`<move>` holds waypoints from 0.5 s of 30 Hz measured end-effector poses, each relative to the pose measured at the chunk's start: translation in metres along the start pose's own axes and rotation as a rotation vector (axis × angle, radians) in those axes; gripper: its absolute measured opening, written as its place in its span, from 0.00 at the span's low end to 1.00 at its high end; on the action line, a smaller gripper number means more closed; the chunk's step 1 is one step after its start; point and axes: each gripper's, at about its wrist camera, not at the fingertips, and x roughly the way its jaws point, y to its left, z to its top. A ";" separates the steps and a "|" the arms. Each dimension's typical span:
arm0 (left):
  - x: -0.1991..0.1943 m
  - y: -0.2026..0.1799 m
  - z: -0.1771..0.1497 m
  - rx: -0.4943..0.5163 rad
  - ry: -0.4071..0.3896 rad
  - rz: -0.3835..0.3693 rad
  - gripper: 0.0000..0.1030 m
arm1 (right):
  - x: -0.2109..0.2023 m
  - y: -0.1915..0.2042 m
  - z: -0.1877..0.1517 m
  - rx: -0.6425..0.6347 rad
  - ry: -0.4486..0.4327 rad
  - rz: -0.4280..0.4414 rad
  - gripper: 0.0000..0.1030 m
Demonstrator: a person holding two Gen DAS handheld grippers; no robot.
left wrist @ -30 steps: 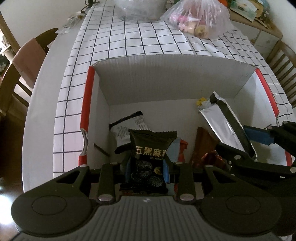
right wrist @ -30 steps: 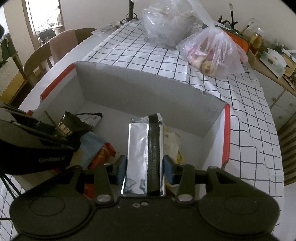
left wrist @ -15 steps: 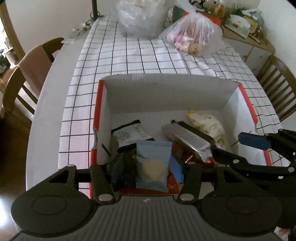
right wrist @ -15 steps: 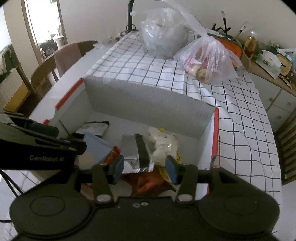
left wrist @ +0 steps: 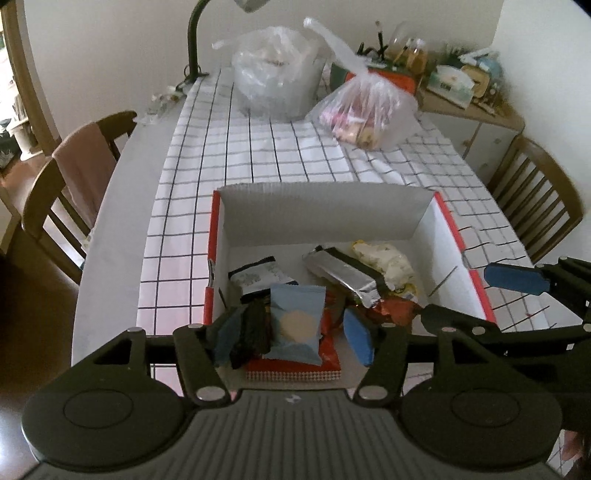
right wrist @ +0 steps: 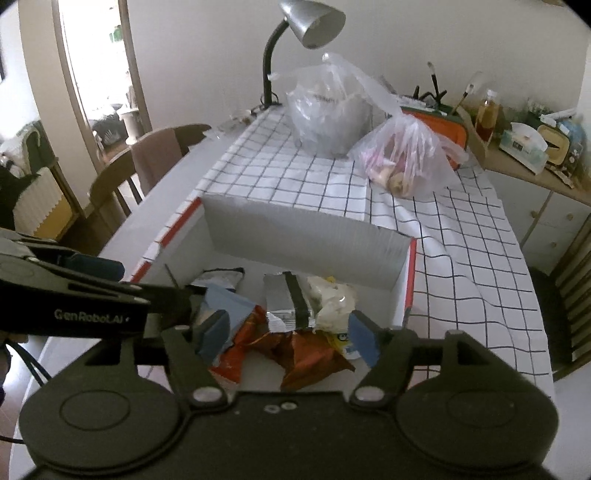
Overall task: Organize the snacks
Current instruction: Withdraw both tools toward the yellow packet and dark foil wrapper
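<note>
While my left gripper [left wrist: 291, 336] hangs above the near end of the cardboard box [left wrist: 325, 214], its jaws have just been opening and grip nothing; the blue packet [left wrist: 295, 325] and black packet [left wrist: 253, 332] lie loose below among the snacks. Right wrist view: my right gripper [right wrist: 288, 338] has likewise just been opening, empty, with the silver packet [right wrist: 286, 302] resting in the box on orange wrappers [right wrist: 295, 354], beside a pale bag [right wrist: 332, 299].

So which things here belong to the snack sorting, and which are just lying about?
Job: cardboard box; silver packet; blue packet; black packet; orange packets.
Lying about: desk lamp; two plastic bags; draped chair.
</note>
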 end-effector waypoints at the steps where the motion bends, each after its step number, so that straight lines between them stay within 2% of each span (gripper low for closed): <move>1: -0.005 0.000 -0.002 0.003 -0.010 -0.005 0.61 | -0.004 0.000 -0.001 0.001 -0.006 0.001 0.72; 15: -0.058 0.001 -0.040 0.004 -0.108 -0.053 0.73 | -0.056 0.015 -0.031 -0.015 -0.077 0.066 0.83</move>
